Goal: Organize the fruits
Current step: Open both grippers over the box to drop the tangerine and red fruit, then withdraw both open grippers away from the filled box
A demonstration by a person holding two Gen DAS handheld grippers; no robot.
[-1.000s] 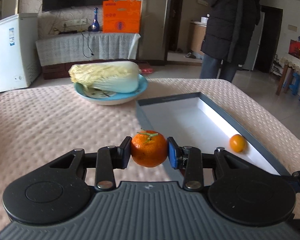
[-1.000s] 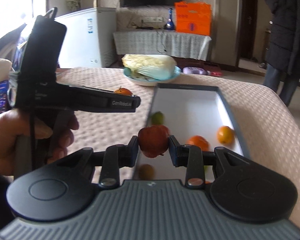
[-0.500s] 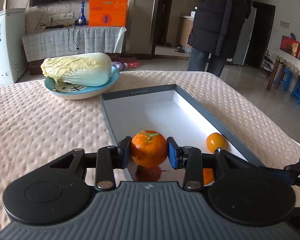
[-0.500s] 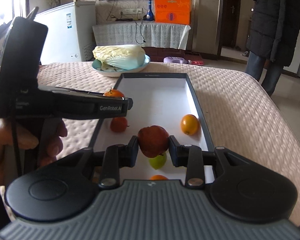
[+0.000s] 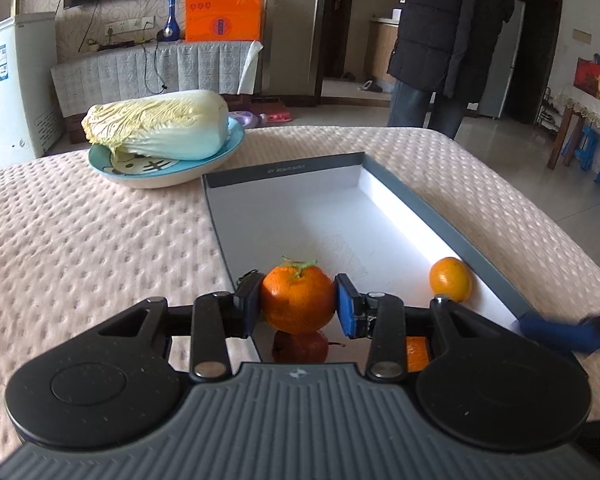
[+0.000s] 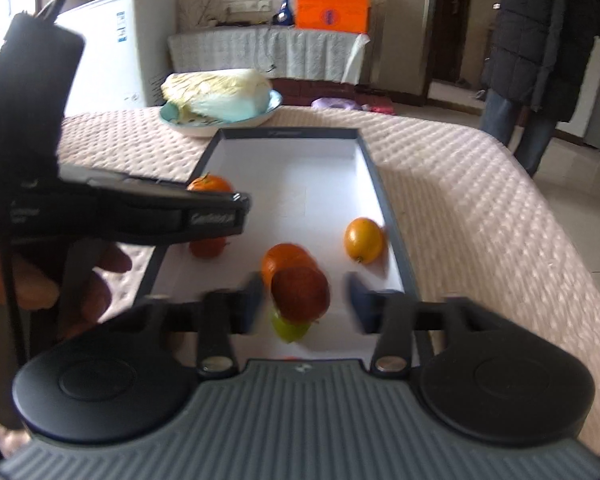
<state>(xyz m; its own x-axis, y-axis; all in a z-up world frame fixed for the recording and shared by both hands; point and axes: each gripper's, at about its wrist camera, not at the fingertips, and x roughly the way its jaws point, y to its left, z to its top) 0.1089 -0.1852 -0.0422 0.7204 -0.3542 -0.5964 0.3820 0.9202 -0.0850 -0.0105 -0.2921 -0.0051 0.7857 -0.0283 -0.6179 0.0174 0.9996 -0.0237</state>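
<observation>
Fruits handle light, round, smooth and prone to rolling. Your left gripper is clamped on the stemmed orange mandarin across its widest girth, above the grey-rimmed white tray. Your right gripper has just been opening; the dark red apple sits unpressed between its spread jaws, over the tray's near end.

Fruit and other items, counted

3 oranges plus 1 held tangerine, 2 red apples, 1 green fruit, possibly a lime; 1 tray, 1 cabbage, 1 plate, 2 grippers.
</observation>
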